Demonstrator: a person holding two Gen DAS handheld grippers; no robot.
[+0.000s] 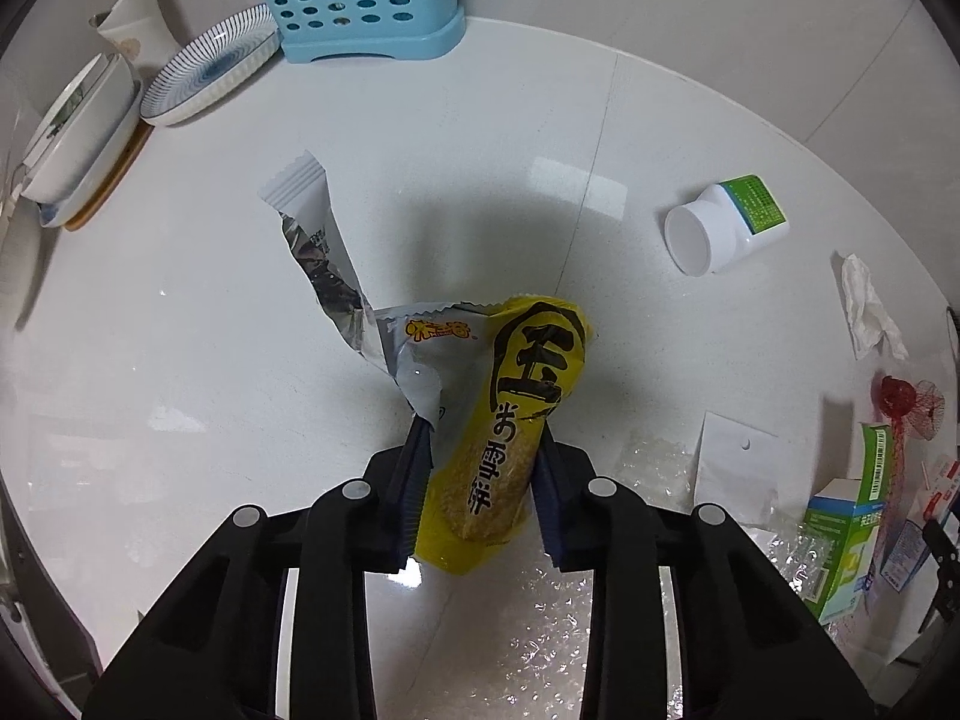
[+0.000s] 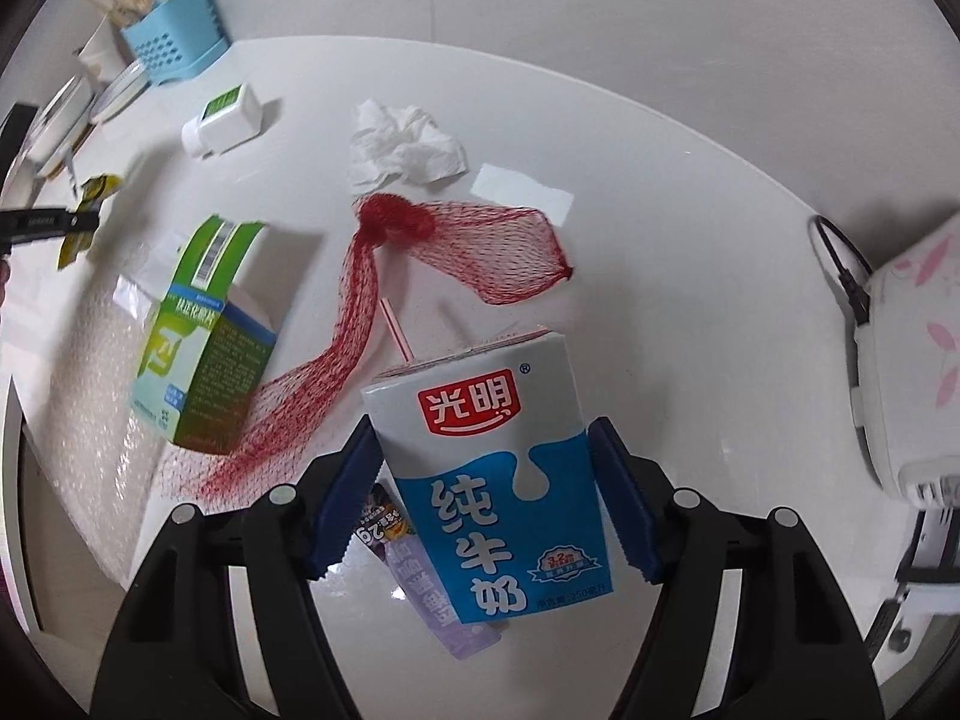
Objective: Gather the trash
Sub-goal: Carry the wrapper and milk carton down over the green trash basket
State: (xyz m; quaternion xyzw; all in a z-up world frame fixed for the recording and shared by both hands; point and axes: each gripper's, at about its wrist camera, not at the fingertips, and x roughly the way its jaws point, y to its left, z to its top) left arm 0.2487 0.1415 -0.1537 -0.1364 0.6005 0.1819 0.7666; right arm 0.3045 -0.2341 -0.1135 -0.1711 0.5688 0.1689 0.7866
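My left gripper point(image 1: 483, 426) is shut on a yellow and silver snack wrapper point(image 1: 510, 408) and holds it above the white table point(image 1: 180, 330); the wrapper's torn silver tail sticks up to the left. My right gripper point(image 2: 483, 438) is shut on a blue and white milk carton point(image 2: 492, 480) with a pink straw point(image 2: 396, 333). A purple wrapper point(image 2: 432, 594) lies under the carton. On the table lie a red mesh net point(image 2: 420, 276), a crumpled tissue point(image 2: 408, 144), a green box point(image 2: 204, 348) and a white bottle point(image 2: 225, 120). The left gripper and its wrapper also show far left in the right wrist view point(image 2: 84, 219).
A blue perforated holder point(image 1: 360, 0), a striped plate point(image 1: 210, 69), bowls point(image 1: 78, 132) and a cup point(image 1: 138, 18) stand at the table's far left. Bubble wrap point(image 2: 90, 372) covers the near left edge. A white appliance point(image 2: 912, 360) with a black cable stands at the right.
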